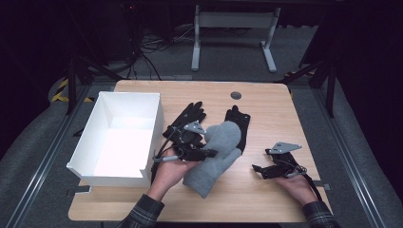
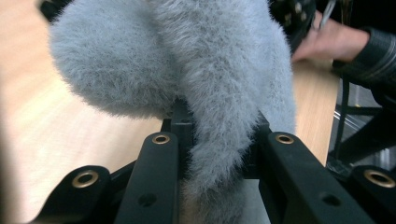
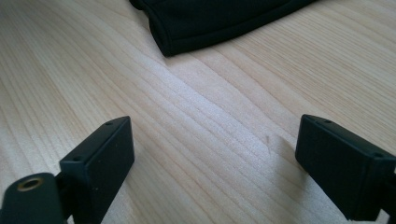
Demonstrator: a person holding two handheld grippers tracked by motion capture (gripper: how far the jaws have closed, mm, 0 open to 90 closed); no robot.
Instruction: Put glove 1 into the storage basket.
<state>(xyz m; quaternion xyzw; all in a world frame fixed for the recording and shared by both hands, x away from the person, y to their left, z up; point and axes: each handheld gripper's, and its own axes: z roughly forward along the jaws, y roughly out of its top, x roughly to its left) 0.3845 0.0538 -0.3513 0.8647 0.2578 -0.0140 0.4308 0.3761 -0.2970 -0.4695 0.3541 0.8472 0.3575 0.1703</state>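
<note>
The grey fuzzy mitten point(image 1: 216, 154) is gripped by the left gripper point(image 1: 209, 153), its jaws pinched tight on the fabric; in the left gripper view the fleece point(image 2: 205, 93) is squeezed between the two black jaws. Part of the mitten is raised off the wooden table point(image 1: 256, 190), just right of the white box point(image 1: 119, 137). Its long axis is seen running diagonally, the rounded tip pointed away from the person and toward the table's far edge, the cuff end lying nearest the person. Two black gloves are spotted beyond it: one point(image 1: 190, 114) close beside the box, the other point(image 1: 240, 124) partly tucked behind the mitten. The box is open-topped and nothing can be made out inside. Well right of the box, the right gripper point(image 1: 260, 171) is held low over bare wood, jaws spread wide with nothing between them, a black glove's hem point(image 3: 205, 23) lying ahead.
</note>
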